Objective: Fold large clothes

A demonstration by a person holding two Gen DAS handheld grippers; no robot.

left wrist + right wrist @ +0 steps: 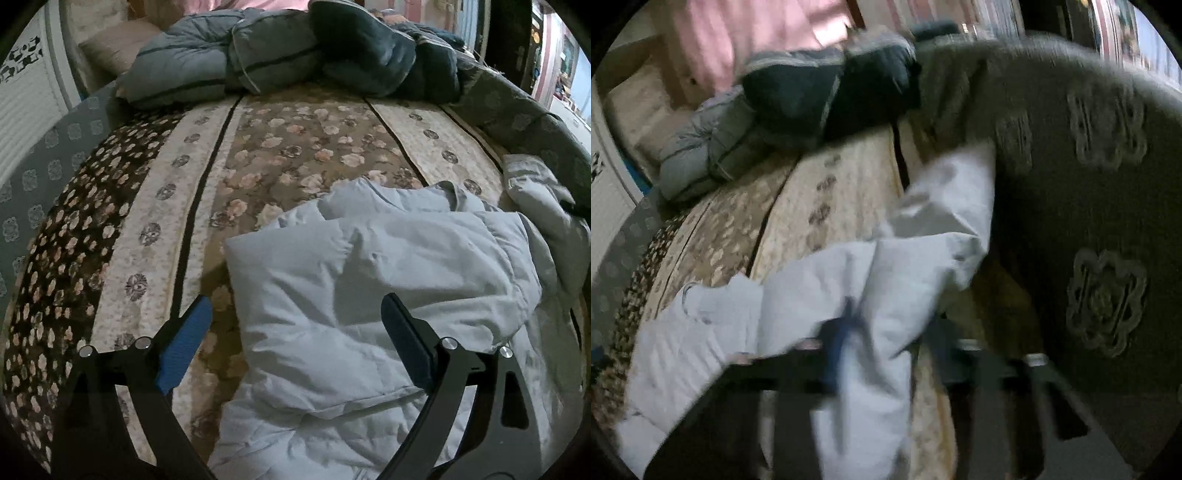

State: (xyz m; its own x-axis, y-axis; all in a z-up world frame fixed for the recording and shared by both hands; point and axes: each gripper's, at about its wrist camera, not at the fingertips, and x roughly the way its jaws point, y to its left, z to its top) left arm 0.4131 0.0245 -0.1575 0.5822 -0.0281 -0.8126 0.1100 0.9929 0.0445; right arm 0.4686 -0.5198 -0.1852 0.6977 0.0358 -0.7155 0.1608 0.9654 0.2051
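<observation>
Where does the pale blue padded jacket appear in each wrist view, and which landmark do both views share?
Left wrist view: pale blue padded jacket fills the lower right, on the floral bedspread.
Right wrist view: it runs from lower left to centre, blurred.
Shared landmark: the grey and dark bedding pile at the top.

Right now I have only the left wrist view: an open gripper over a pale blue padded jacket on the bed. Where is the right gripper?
Observer: The right gripper is low over the same pale blue padded jacket. A fold of it runs up between the fingers.
Operator: Is it clamped on that fold?
Observer: I cannot tell. The right wrist picture is smeared with blur around the fingers.
Operator: What lies beyond it?
Observer: One end of the jacket leans against the raised grey medallion-patterned bedcover.
</observation>
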